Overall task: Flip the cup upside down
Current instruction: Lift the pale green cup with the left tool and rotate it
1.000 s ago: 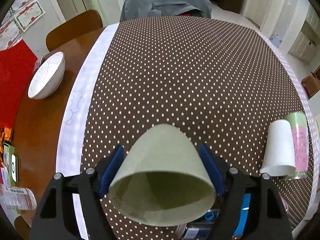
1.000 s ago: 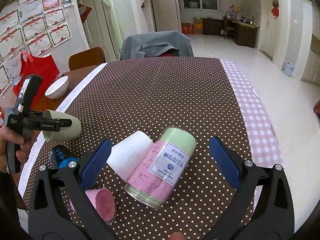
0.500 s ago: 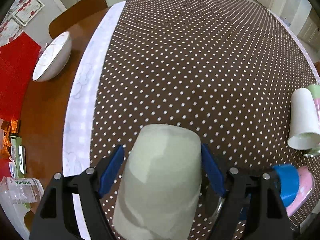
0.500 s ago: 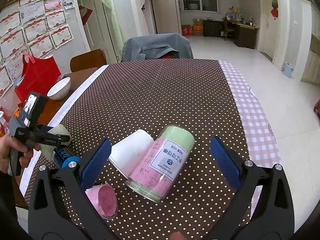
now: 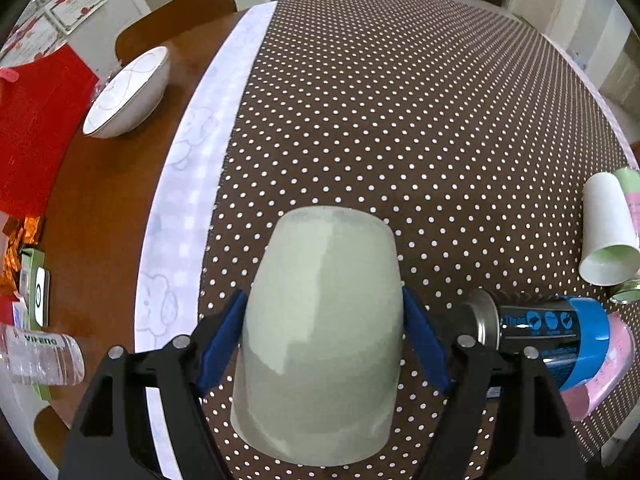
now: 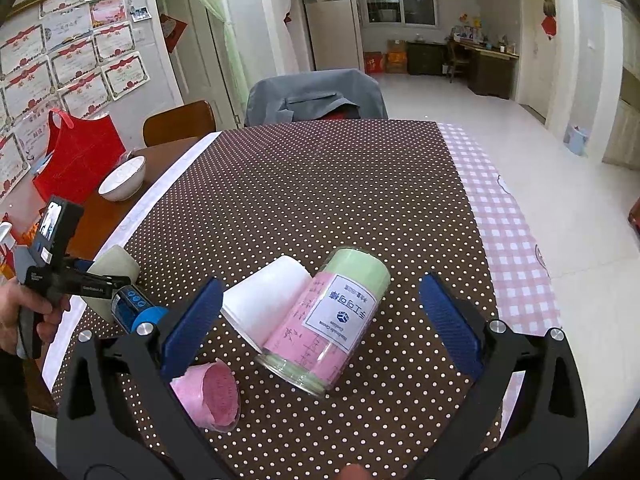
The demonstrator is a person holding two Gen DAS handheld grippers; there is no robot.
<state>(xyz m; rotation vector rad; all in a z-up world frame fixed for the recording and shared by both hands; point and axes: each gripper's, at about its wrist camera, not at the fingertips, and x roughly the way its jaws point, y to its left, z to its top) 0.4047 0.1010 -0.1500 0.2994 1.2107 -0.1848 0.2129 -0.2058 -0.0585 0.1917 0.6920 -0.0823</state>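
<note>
While the left wrist cam shows the left gripper (image 5: pixel 324 344) clamped on the pale green cup (image 5: pixel 322 320) over a brown polka-dot tablecloth (image 5: pixel 400 120) w/ a white bowl (image 5: pixel 128 94) on bare wood, the right wrist cam shows the right gripper (image 6: pixel 320 316) spread wide over a tipped canister (image 6: pixel 332 320), tiled room behind.

The cup (image 5: pixel 320 312) sits lower centre, between the left gripper's (image 5: pixel 322 334) fingers. A bowl (image 5: pixel 128 92) lies upper left; a spray can (image 5: pixel 548 332) lower right, below a paper cup (image 5: pixel 606 240).
</note>
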